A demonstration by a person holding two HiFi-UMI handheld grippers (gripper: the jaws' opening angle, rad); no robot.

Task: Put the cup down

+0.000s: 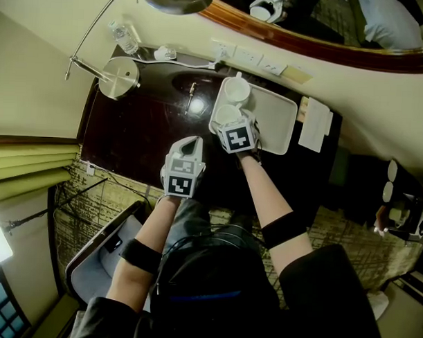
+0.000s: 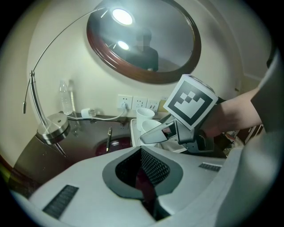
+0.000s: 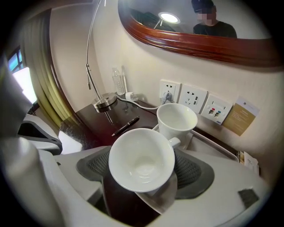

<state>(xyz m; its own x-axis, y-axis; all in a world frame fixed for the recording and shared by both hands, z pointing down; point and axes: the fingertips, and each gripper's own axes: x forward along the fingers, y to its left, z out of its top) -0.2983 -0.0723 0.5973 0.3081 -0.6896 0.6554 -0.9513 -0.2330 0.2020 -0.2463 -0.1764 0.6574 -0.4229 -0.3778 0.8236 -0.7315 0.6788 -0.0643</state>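
Tray (image 1: 277,117): near cup (image 3: 141,158), far cup (image 3: 176,119), both empty
Right gripper (image 3: 144,175): jaws apart around near cup
Left gripper (image 2: 144,173): jaws closed, empty

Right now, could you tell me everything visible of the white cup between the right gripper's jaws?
The cup is plain white, glossy like porcelain, round-rimmed and empty. Its small handle points towards a second white cup just behind; whether they touch I cannot tell. It appears to stand upright on the near left corner of the white tray. The right gripper has its jaws wide at either side, and the pads do not visibly press it.
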